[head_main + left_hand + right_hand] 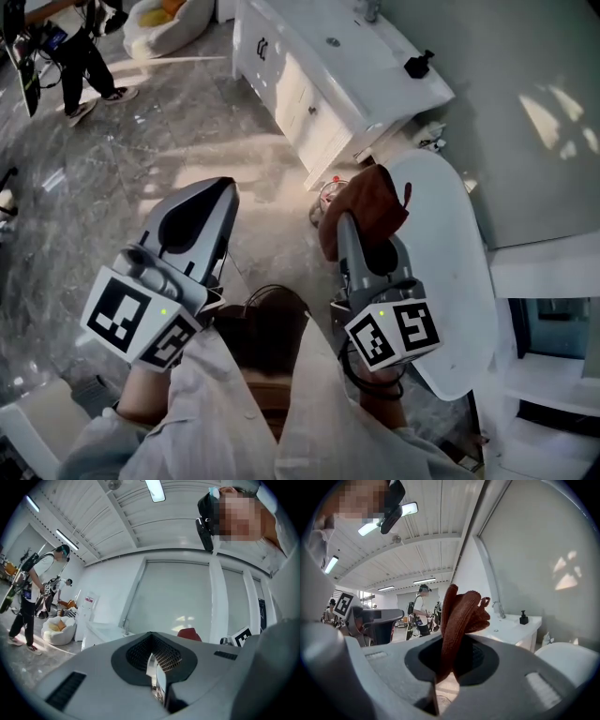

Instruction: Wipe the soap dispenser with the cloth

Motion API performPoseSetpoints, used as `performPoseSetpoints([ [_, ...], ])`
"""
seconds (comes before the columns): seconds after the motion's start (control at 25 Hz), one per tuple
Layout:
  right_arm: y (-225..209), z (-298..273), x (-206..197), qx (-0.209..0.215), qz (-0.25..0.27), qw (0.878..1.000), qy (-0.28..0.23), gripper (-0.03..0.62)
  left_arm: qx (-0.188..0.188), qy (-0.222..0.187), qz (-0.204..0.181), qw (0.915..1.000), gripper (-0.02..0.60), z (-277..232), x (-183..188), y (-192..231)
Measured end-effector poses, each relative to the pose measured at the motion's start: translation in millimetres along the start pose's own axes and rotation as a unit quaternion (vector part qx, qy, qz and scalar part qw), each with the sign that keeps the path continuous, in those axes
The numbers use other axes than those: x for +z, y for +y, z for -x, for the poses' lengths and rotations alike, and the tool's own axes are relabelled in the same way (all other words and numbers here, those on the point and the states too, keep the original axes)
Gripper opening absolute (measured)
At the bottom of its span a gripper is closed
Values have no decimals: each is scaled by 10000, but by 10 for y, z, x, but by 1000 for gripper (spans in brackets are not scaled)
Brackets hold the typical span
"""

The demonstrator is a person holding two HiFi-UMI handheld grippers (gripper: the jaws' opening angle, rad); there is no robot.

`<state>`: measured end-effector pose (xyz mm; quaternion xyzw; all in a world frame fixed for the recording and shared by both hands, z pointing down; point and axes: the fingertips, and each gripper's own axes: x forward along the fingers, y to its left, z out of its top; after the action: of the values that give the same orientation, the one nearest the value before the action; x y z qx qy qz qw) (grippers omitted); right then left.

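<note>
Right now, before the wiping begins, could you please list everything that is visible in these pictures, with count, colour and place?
cloth: one, brown, bunched up between the right gripper's jaws
soap dispenser: one, black, on the vanity top near its corner
vanity: one, white, against the wall ahead
faucet: one, metal, at the back of the vanity top
oval fixture: one, white, beside the right gripper
bean bag: one, white, on the far floor
floor: grey, marbled
other people: at least two, far across the room
left gripper: one, grey, jaws together, empty
right gripper: one, grey, shut on the cloth
</note>
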<state>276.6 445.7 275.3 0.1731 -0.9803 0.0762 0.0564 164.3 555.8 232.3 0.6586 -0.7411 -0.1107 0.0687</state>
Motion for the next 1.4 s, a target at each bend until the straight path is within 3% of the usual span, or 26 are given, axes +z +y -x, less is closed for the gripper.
performPoseSetpoints([
  [0.6,-49,-246,-43,125,90,9999,74,55,238,-74,-22,9997,3,-9,-16,228],
  [1.12,-375,-1310,101,510,-20,9986,131,55,595,-37,-144,9981,3,-681,130,825],
  [1.4,-695,-1897,279,546,351,9977,206,55,749,-43,-77,9972,3,-1186,207,1179],
])
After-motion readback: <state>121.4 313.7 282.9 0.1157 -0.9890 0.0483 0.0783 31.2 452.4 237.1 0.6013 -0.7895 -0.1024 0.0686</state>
